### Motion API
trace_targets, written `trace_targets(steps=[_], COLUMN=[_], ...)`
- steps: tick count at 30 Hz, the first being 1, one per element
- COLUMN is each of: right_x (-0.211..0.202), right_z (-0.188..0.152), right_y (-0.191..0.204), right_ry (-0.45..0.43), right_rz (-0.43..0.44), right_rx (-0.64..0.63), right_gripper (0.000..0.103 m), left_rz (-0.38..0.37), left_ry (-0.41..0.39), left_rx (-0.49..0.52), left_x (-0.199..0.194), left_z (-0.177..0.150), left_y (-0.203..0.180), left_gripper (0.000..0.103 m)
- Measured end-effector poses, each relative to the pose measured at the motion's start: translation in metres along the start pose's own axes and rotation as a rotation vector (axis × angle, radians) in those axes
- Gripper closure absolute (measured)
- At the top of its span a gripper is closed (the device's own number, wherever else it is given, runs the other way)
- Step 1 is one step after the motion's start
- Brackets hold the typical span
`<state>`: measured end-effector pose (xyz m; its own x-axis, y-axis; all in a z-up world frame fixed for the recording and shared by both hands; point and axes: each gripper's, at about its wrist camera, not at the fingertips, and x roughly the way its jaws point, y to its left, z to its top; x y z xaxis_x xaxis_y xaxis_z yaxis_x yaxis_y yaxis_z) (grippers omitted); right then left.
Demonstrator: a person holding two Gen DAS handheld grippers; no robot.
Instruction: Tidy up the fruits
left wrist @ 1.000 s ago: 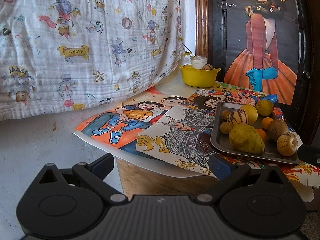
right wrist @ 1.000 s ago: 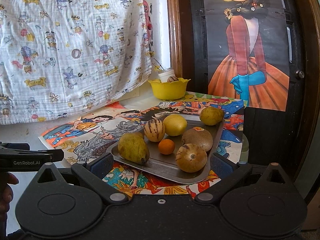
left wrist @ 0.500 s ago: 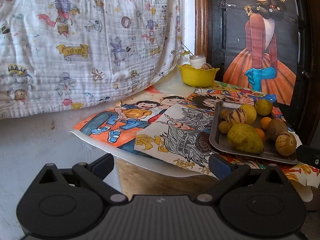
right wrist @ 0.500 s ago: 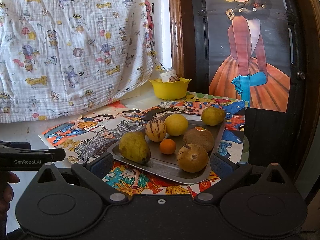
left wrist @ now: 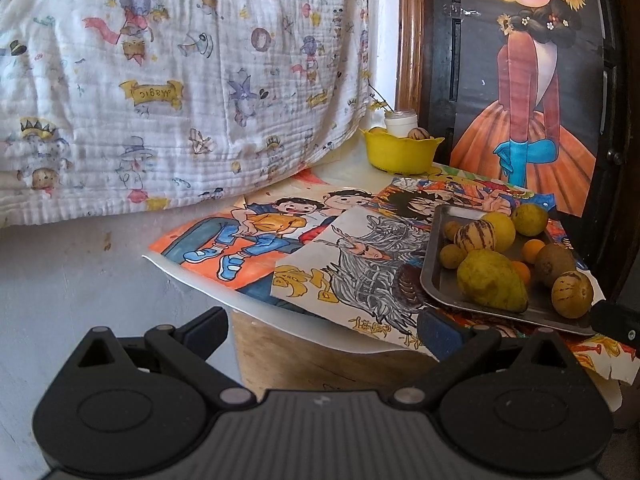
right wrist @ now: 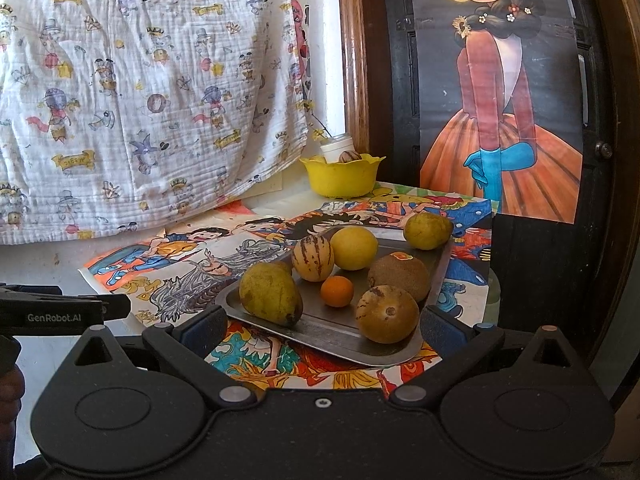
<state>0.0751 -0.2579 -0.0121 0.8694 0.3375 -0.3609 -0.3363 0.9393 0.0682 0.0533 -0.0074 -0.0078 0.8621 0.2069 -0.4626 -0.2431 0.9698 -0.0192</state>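
A metal tray (right wrist: 400, 354) lies on the drawings and holds several fruits: a green-yellow pear (right wrist: 270, 294), a striped melon (right wrist: 312, 258), a lemon (right wrist: 354, 248), a small orange (right wrist: 337, 291), a brown kiwi (right wrist: 400, 274) and a round brown fruit (right wrist: 386, 314). My right gripper (right wrist: 322, 325) is open just before the tray's near edge, nothing between its fingers. My left gripper (left wrist: 322, 326) is open too, in front of the table's left corner, with the tray (left wrist: 430, 276) ahead to its right. A yellow bowl (right wrist: 342, 178) at the back holds a striped fruit (right wrist: 350, 157).
Coloured drawings (left wrist: 256, 240) cover the small table. A patterned white cloth (left wrist: 160, 80) hangs behind on the left, and a dark door with a poster (right wrist: 500, 120) stands on the right. A white jar (left wrist: 401, 119) sits behind the bowl. The left tool's body (right wrist: 64, 312) shows at left.
Both views have drifted only slightly. The fruits, tray and bowl lie as before, and both grippers stay open.
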Motion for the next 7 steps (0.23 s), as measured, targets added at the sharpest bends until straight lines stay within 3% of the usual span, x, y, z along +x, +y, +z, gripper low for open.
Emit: trace_targets(steps=[7], right_x=[0.0008], right_z=[-0.0015], right_y=[0.0011], right_ry=[0.002], right_rz=[0.001], right_rx=[-0.001], right_gripper=[0.001], left_rz=[-0.003], left_ry=[-0.007], left_rx=[0.007], left_x=[-0.0011], left_z=[-0.0003], left_y=[-0.0007], left_gripper=[0.0])
